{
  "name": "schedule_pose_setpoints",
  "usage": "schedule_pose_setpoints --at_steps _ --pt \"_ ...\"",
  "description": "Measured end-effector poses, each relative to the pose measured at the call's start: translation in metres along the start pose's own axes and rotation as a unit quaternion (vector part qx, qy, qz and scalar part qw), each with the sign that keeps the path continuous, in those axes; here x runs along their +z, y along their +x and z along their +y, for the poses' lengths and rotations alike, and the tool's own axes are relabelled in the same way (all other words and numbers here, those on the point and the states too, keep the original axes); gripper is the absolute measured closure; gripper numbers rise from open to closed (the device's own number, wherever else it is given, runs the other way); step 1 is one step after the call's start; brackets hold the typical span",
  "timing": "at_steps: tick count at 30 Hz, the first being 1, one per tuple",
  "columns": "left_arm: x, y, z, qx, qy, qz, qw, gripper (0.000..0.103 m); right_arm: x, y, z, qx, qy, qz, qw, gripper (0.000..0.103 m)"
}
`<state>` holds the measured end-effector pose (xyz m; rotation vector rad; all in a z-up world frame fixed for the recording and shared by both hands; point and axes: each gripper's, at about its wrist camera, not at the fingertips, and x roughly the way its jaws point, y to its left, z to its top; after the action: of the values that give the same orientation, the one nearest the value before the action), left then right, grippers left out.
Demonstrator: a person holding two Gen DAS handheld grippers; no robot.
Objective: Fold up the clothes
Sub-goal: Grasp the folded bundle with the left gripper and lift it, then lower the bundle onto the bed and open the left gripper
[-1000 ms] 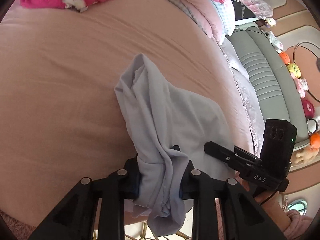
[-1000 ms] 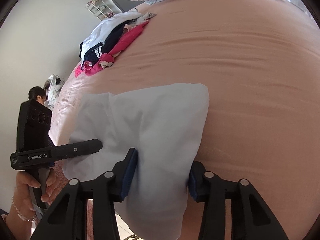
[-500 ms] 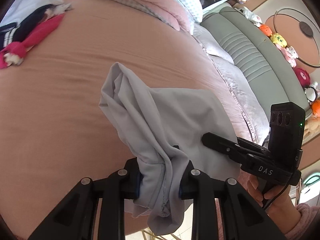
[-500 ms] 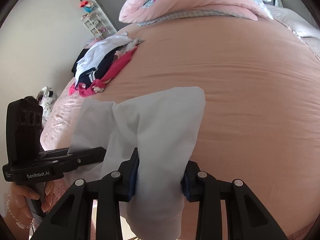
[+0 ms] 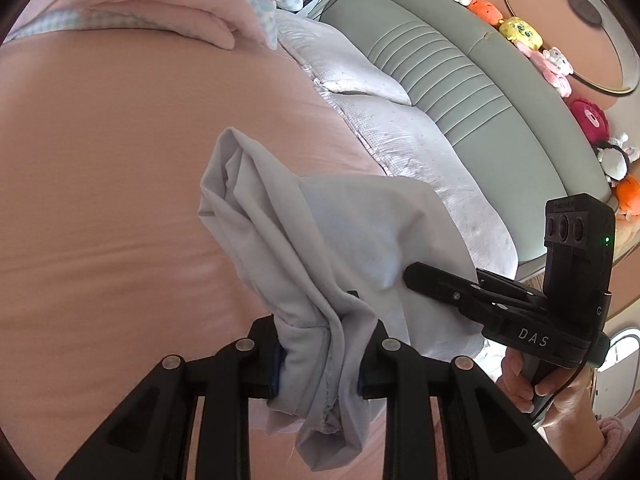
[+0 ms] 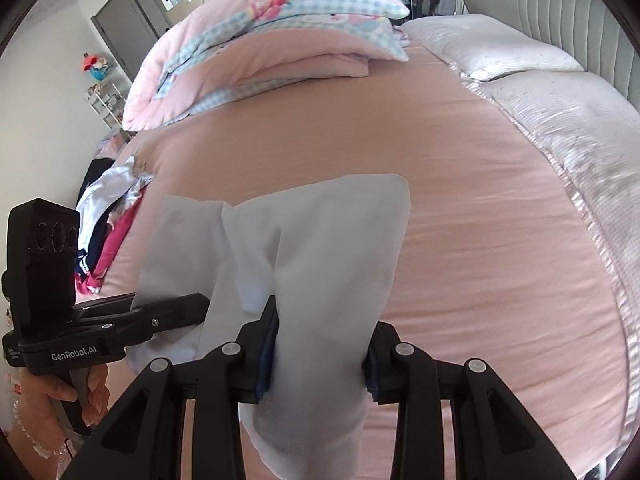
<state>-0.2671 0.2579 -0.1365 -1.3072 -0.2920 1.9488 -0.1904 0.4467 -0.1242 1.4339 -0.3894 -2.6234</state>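
A pale grey-blue garment (image 5: pixel 332 236) hangs bunched between my two grippers above the pink bed sheet (image 5: pixel 120 168). My left gripper (image 5: pixel 320 354) is shut on one gathered edge, and a tail of cloth droops below its pads. In the right wrist view the same garment (image 6: pixel 332 240) runs through my right gripper (image 6: pixel 320 354), whose pads press on a thick fold. Each view also shows the other tool. The right gripper (image 5: pixel 416 278) pokes into the cloth from the right, and the left gripper (image 6: pixel 192 304) comes in from the left. A hand holds each one.
A heap of white, navy and pink clothes (image 6: pixel 108 232) lies at the bed's left edge. A folded pink checked quilt (image 6: pixel 260 40) and pale pillows (image 6: pixel 520 56) sit at the far end. A grey padded headboard (image 5: pixel 460 80) carries plush toys (image 5: pixel 520 32).
Both grippers have swung the garment across the bed toward the pillows and headboard and lifted it slightly. The clothes heap has left the left wrist view. The right gripper's jaws have narrowed on the cloth.
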Motion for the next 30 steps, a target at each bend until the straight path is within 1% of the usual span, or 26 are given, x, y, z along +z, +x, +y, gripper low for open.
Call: schedule_pose_setpoints --at_steps 4,9,14,16,19,20,22,23,24,25,27,29,30 --pt "0.04 0.041 -0.02 -0.005 -0.003 -0.008 0.9999 0.08 0.046 0.008 -0.049 -0.017 -0.002 0.001 1.0 0.068" --pt "0.082 0.082 -0.026 -0.002 -0.011 -0.014 0.9998 0.08 0.093 0.021 -0.101 -0.026 0.004 -0.008 1.0 0.068" --pt "0.111 0.126 -0.021 0.005 -0.018 -0.007 0.9998 0.08 0.123 0.052 -0.142 -0.022 0.01 -0.002 1.0 0.068" --pt "0.115 0.141 -0.018 0.006 -0.022 -0.003 0.9997 0.08 0.132 0.065 -0.156 -0.022 0.009 -0.001 1.0 0.068" --pt "0.119 0.162 -0.01 0.009 -0.031 0.003 0.9995 0.08 0.136 0.085 -0.177 -0.017 0.013 0.005 1.0 0.068" --pt "0.118 0.169 -0.007 0.013 -0.033 0.007 0.9993 0.08 0.137 0.092 -0.185 -0.013 0.018 0.009 1.0 0.066" --pt "0.114 0.177 -0.004 0.037 -0.027 0.011 0.9989 0.079 0.134 0.109 -0.196 -0.006 0.027 0.022 0.999 0.064" --pt "0.113 0.177 -0.004 0.042 -0.021 0.01 0.9988 0.077 0.132 0.115 -0.2 -0.01 0.034 0.025 0.999 0.061" --pt "0.112 0.176 -0.004 0.046 -0.016 0.008 0.9988 0.076 0.13 0.122 -0.205 -0.014 0.04 0.027 0.999 0.055" --pt "0.111 0.175 -0.004 0.05 -0.01 0.007 0.9987 0.072 0.127 0.125 -0.208 -0.01 0.049 0.024 0.998 0.053" --pt "0.111 0.165 -0.004 0.065 -0.001 0.002 0.9979 0.067 0.123 0.125 -0.215 0.001 0.07 0.013 0.997 0.05" --pt "0.111 0.15 -0.003 0.083 0.006 -0.01 0.9965 0.066 0.12 0.116 -0.215 0.006 0.075 -0.002 0.997 0.05" --pt "0.113 0.139 -0.003 0.1 0.012 -0.021 0.9946 0.066 0.119 0.107 -0.215 0.012 0.072 -0.019 0.997 0.05"
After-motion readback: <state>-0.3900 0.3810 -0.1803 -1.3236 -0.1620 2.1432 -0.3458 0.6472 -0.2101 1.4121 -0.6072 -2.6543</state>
